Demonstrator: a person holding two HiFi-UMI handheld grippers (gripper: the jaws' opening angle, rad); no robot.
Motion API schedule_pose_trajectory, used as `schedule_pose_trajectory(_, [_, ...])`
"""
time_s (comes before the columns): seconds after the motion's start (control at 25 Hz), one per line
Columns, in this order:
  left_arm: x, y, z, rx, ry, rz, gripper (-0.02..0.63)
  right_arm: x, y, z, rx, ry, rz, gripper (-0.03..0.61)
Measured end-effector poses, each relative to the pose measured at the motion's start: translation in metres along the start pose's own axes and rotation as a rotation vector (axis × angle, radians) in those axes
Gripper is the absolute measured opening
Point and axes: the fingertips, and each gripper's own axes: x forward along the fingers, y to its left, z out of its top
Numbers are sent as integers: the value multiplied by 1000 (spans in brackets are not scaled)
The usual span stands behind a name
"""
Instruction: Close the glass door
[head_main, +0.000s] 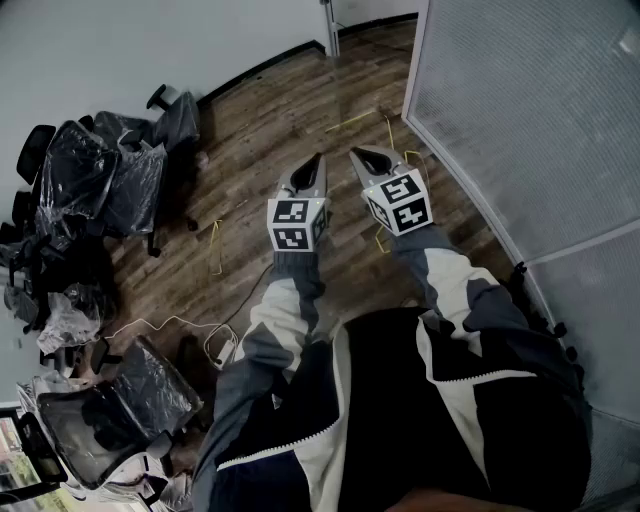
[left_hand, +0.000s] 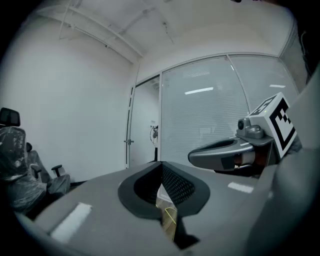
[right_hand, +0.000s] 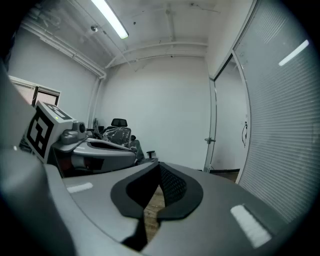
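Observation:
The glass door's slim metal edge (right_hand: 213, 125) with a small latch (right_hand: 209, 141) stands ahead of me, right of centre in the right gripper view. In the left gripper view the same door (left_hand: 145, 125) shows left of a frosted wall (left_hand: 210, 105), and the doorway looks open onto a white room. My left gripper (head_main: 316, 165) and right gripper (head_main: 360, 158) are held side by side over the wood floor, pointing towards the doorway and well short of it. Both have their jaws together with nothing between them (left_hand: 161, 167) (right_hand: 159, 167).
A frosted glass wall (head_main: 520, 110) runs close along my right. Several plastic-wrapped office chairs (head_main: 110, 170) crowd the left, with another (head_main: 120, 400) near my left leg. Yellow cords (head_main: 215, 245) and a white cable with a power strip (head_main: 225, 345) lie on the floor.

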Motion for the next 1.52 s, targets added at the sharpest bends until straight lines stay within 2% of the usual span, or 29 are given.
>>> schedule_pose_trajectory(0.32, [-13, 13, 3, -2, -7, -32, 11, 5, 18, 8, -9, -3, -10, 2])
schedule_pose_trajectory(0.44, [-18, 16, 1, 12, -10, -43, 11, 8, 28, 8, 17, -9, 1, 3])
schedule_pose_trajectory(0.56, [-23, 24, 2, 2, -23, -39, 11, 11, 36, 13, 48, -31, 17, 5])
schedule_pose_trajectory(0.68, [-27, 29, 2, -30, -37, -43, 11, 15, 41, 19, 30, -50, 22, 5])
schedule_pose_trajectory(0.84, [-23, 44, 0, -25, -32, -15, 11, 27, 43, 25, 12, -52, 46, 5])
schedule_pose_trajectory(1.08, [1, 70, -11, -60, 8, 38, 11, 61, 20, 31, 34, -47, 91, 5])
schedule_pose_trajectory(1.32, [47, 108, -20, -58, 51, 121, 11, 124, -14, 28, 53, -59, 177, 5])
schedule_pose_trajectory(1.52, [93, 142, -15, -73, 86, 180, 11, 174, -45, 43, 79, -62, 265, 5])
